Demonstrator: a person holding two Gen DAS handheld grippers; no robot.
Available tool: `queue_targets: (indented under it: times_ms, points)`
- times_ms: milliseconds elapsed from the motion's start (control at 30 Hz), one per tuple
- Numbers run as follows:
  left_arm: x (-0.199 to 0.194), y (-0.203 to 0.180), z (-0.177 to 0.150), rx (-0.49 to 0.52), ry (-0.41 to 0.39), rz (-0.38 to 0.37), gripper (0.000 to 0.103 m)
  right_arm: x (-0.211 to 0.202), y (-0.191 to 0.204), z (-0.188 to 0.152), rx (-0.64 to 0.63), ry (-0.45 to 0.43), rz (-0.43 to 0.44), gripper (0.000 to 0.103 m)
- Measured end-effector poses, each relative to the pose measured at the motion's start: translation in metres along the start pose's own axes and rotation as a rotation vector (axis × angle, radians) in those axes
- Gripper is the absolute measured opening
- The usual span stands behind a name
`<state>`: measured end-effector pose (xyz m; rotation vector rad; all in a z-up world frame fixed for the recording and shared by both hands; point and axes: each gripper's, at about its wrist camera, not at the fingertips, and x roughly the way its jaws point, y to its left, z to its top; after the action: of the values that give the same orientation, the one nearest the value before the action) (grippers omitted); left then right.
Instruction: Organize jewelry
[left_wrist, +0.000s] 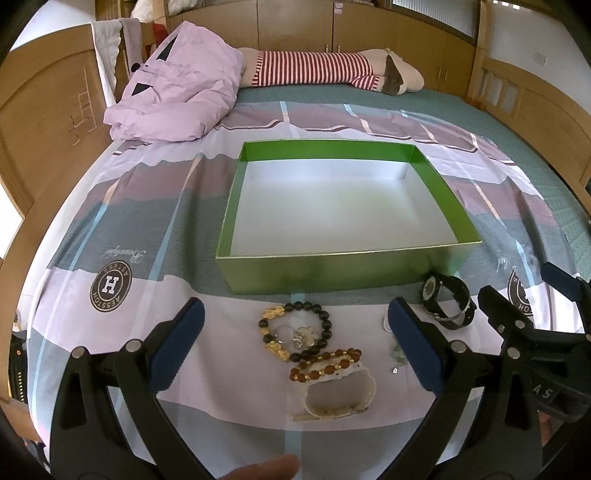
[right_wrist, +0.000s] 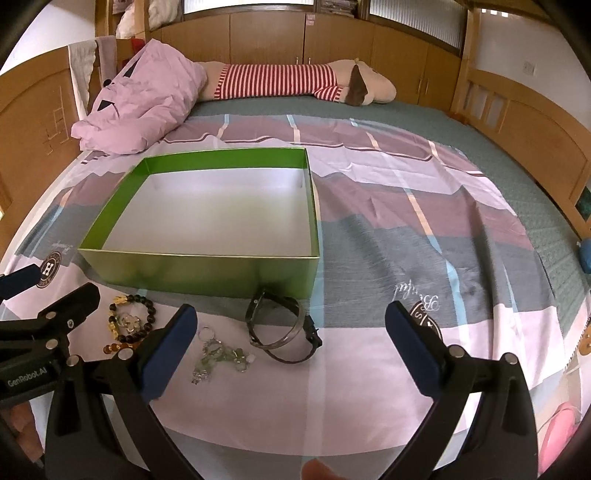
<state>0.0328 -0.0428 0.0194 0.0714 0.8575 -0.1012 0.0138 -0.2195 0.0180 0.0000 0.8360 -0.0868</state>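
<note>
Both grippers — left gripper (left_wrist: 295, 347), right gripper (right_wrist: 288, 345) — fingers spread wide, empty, above the jewelry (left_wrist: 295, 332)

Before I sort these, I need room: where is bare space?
The green box interior is bare. Open sheet lies right of the watch, under the right gripper. Crowded: in front of the box, beaded bracelets, keyrings, watch.

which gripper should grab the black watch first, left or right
Right, probably. The black watch lies just ahead between the open right gripper jaws. The open left gripper faces the bead bracelets instead, with the watch off to its right.
</note>
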Motion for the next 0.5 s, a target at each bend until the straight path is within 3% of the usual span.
queue_targets:
  times_ms: [500]
  points:
    - [-0.001,0.0001,0.0003,-0.001,-0.004,0.001,0.101,-0.0011,0.0026,0.0001,-0.014,-0.008,-0.01,0.102]
